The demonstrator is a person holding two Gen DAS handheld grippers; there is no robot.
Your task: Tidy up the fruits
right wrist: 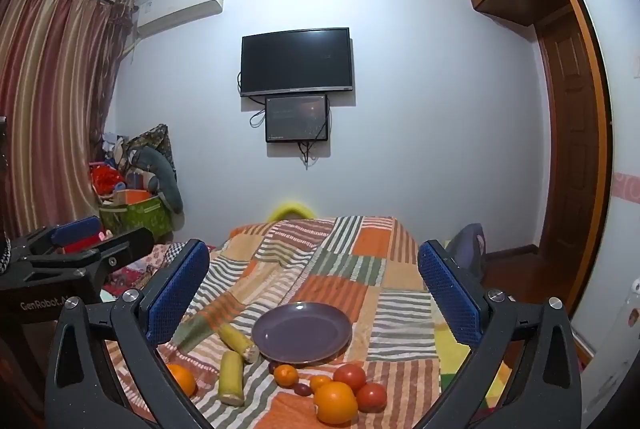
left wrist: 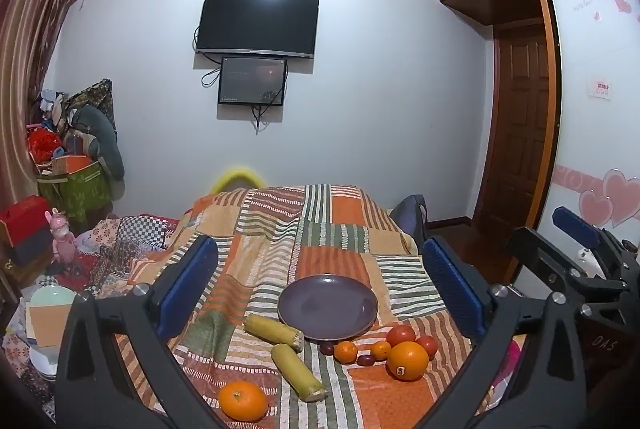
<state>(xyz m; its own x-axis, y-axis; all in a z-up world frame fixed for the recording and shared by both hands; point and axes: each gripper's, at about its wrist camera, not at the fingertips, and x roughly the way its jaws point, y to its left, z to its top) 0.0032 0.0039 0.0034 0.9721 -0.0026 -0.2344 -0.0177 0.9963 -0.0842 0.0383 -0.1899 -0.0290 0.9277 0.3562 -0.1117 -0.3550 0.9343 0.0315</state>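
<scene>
An empty purple plate (left wrist: 328, 307) (right wrist: 302, 333) sits on the striped patchwork cloth. In front of it lie a big orange (left wrist: 407, 361) (right wrist: 335, 402), two small tangerines (left wrist: 345, 351), two tomatoes (left wrist: 401, 334) (right wrist: 350, 377) and small dark red fruits (left wrist: 365, 360). Two yellow-green cane pieces (left wrist: 274, 332) (right wrist: 231, 377) lie to the left, with another orange (left wrist: 242, 400) (right wrist: 181, 379) nearest. My left gripper (left wrist: 320, 293) is open and empty above the cloth. My right gripper (right wrist: 314, 299) is open and empty too, and shows at the right edge of the left wrist view (left wrist: 576, 249).
The cloth covers a raised surface (left wrist: 280, 229) in a bedroom. Bowls and paper (left wrist: 48, 309) and a pink toy (left wrist: 62, 237) lie on the left. A cluttered green box (right wrist: 136, 213) stands by the curtain. A wooden door (left wrist: 516, 133) is at the right.
</scene>
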